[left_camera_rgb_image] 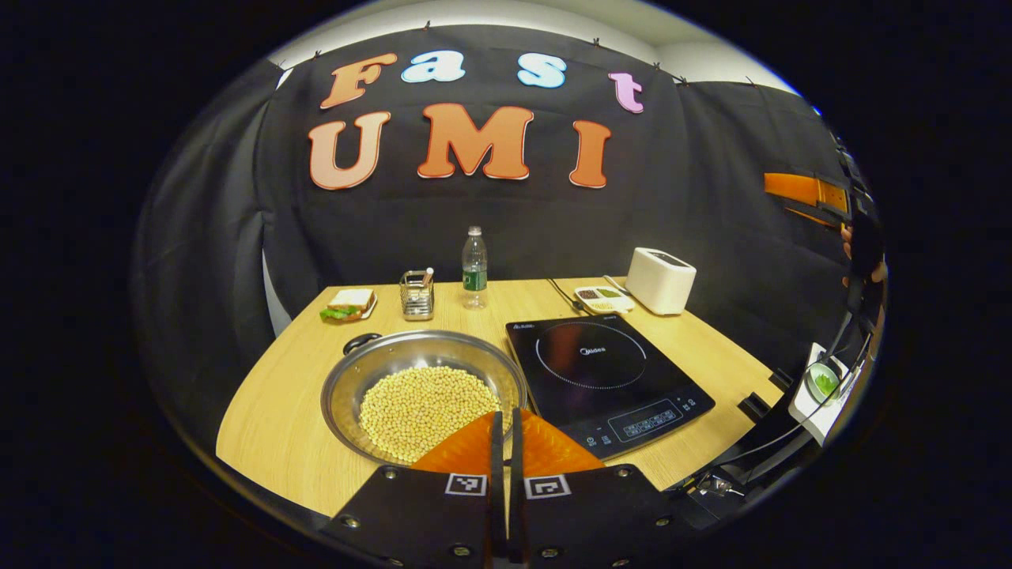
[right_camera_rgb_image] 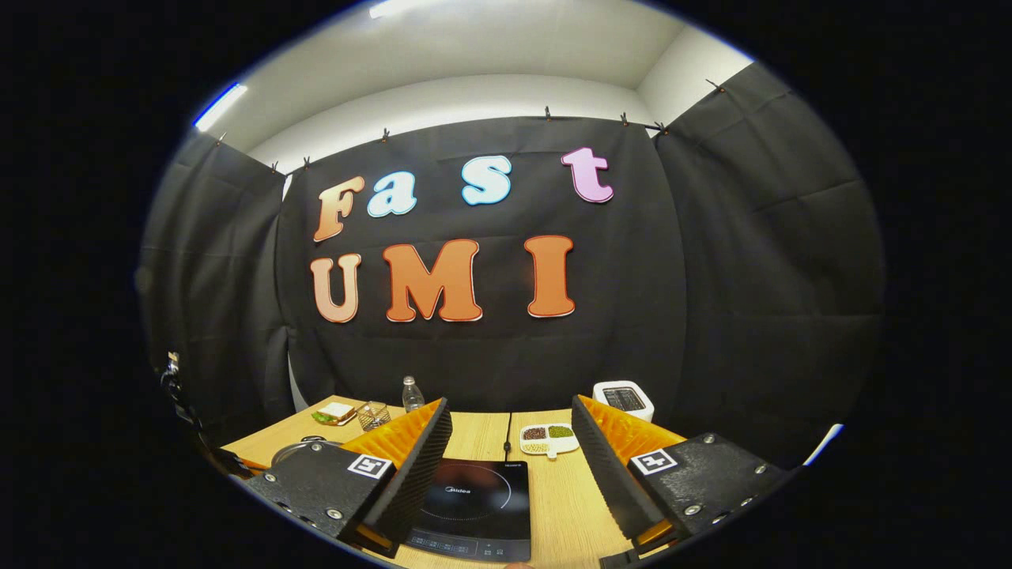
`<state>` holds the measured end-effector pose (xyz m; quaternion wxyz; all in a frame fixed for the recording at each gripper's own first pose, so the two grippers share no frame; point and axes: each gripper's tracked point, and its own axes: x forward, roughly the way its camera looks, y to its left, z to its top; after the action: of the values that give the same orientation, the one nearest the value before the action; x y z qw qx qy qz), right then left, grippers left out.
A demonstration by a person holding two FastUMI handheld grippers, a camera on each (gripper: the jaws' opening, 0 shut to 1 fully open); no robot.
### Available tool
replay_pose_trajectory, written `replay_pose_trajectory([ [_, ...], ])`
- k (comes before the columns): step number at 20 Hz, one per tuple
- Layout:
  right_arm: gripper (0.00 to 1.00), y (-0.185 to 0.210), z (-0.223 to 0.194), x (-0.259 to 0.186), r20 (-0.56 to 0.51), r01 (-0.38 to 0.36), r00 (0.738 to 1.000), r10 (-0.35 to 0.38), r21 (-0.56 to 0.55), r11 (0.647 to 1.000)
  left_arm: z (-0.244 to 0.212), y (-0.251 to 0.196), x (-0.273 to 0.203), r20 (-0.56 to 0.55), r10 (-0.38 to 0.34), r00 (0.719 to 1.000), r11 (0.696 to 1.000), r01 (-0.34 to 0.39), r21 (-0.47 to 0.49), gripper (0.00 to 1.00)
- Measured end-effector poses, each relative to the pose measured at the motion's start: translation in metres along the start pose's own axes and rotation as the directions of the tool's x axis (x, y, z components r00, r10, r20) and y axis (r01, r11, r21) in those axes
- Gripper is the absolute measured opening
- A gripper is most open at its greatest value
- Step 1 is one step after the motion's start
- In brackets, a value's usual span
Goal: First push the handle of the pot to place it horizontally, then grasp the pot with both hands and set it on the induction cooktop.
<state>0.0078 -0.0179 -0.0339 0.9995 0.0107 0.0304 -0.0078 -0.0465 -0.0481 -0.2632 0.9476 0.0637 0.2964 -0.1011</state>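
Left gripper [left_camera_rgb_image: 506, 442] pressed together above pot [left_camera_rgb_image: 423, 395] near rim; right gripper [right_camera_rgb_image: 510, 466] spread over induction cooktop [right_camera_rgb_image: 474, 506]. Pot on desk [left_camera_rgb_image: 269, 419] left of cooktop; handle [left_camera_rgb_image: 361, 342] far-left. Nothing done yet.

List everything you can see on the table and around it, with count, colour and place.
pot: one, silver, full of pale beans, left of cooktop
handle: one, black, pot's far-left rim
cooktop: one, black, table centre-right
bottle: one, clear, green label, back
wire holder: one, metal, left of bottle
sandwich: one, back left
dish: one, white, divided, beside toaster
toaster: one, white, back right
table: one, light wood
left gripper: shut, over pot's near rim
right gripper: open, above cooktop
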Motion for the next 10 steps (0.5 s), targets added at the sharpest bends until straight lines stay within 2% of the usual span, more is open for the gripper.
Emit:
replay_pose_trajectory([
  [10, 0.94, 0.011, -0.005, -0.003, -0.004, -0.011, 1.0, 0.011, -0.013, 1.0, -0.073, -0.001, 0.013, -0.169, -0.013, 0.985, 1.0, 0.015, 0.013, 0.03],
])
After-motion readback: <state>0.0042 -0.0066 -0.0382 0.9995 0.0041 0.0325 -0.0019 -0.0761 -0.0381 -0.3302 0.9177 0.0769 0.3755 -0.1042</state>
